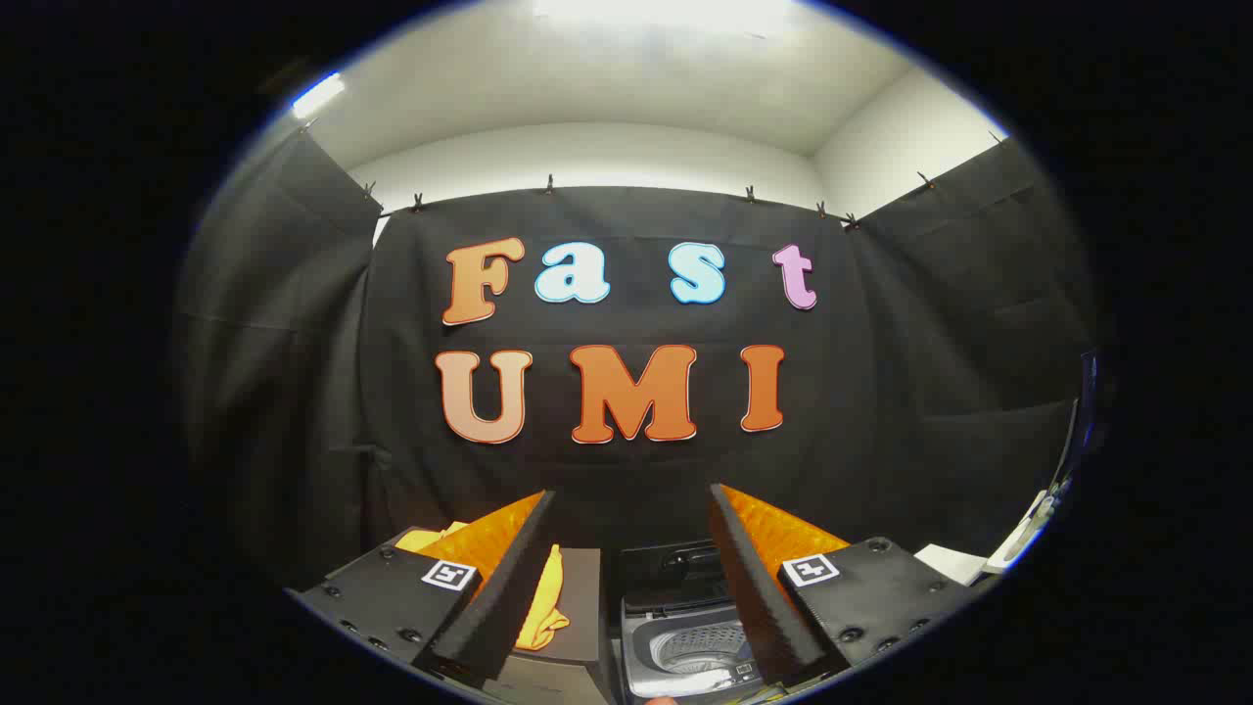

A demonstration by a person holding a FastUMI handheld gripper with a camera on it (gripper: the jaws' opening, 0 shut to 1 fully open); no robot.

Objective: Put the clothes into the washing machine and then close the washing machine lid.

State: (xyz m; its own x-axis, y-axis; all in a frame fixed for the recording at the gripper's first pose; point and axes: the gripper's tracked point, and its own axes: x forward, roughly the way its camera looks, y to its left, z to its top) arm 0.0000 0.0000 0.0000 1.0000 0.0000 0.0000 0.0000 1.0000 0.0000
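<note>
My gripper (pixel 631 504) is held high with its two fingers wide apart and nothing between them. Below and beyond the fingers stands a small grey washing machine (pixel 685 651) with its lid (pixel 675 563) raised at the back, so the perforated drum (pixel 700 651) shows. A yellow garment (pixel 543 612) lies on a dark box (pixel 578 607) to the left of the machine, partly hidden behind my left finger (pixel 499 587). The right finger (pixel 759 587) covers the machine's right side.
The black booth cloth (pixel 881 392) hangs close behind the machine and wraps both sides. White paper-like things (pixel 954 563) lie at the right beyond the right finger, next to a pale object (pixel 1023 539) at the booth's right wall.
</note>
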